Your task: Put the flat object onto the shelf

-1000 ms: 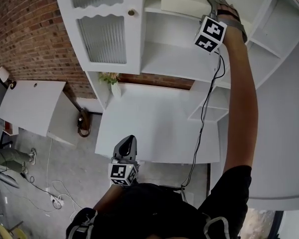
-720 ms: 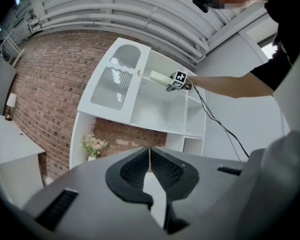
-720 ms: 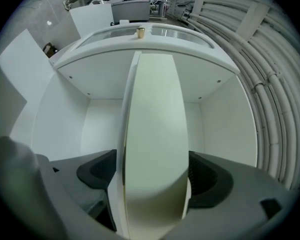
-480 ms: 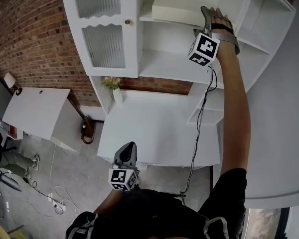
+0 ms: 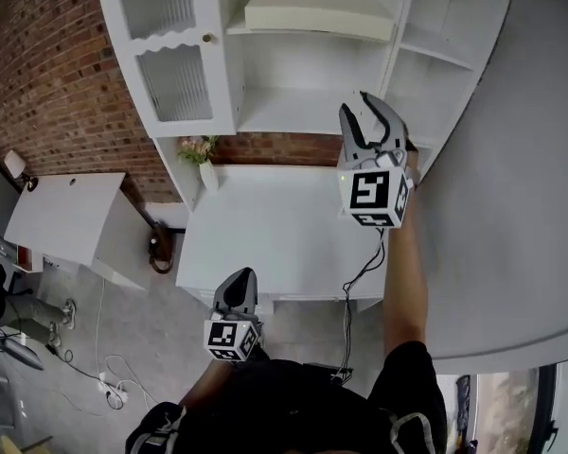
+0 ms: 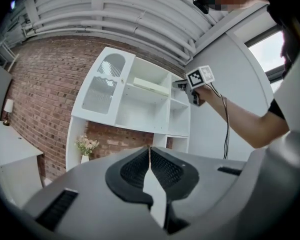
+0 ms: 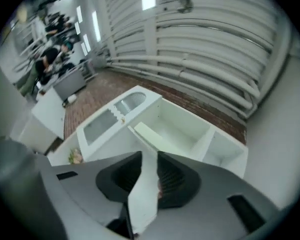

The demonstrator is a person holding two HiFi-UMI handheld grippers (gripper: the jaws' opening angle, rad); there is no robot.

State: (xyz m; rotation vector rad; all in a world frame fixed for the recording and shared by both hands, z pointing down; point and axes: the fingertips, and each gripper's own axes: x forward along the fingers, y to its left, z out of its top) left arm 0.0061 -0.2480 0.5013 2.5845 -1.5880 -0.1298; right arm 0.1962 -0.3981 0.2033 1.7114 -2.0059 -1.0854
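Note:
The flat cream object lies on the top shelf of the white shelf unit; it also shows in the left gripper view and the right gripper view. My right gripper hangs in the air in front of the unit, well below and apart from the object. Its jaws have just been closing, a narrow gap is left, and nothing is between them. Low at the counter's near edge, my left gripper is shut and empty.
A small vase of flowers stands at the back left of the white counter. A cupboard door with wavy glass closes the unit's left side. A white desk stands by the brick wall, with cables on the floor.
My right gripper has drawn back from the top shelf, down and towards me, rolling over, and the flat object stays on the shelf. The left gripper has shifted a little.

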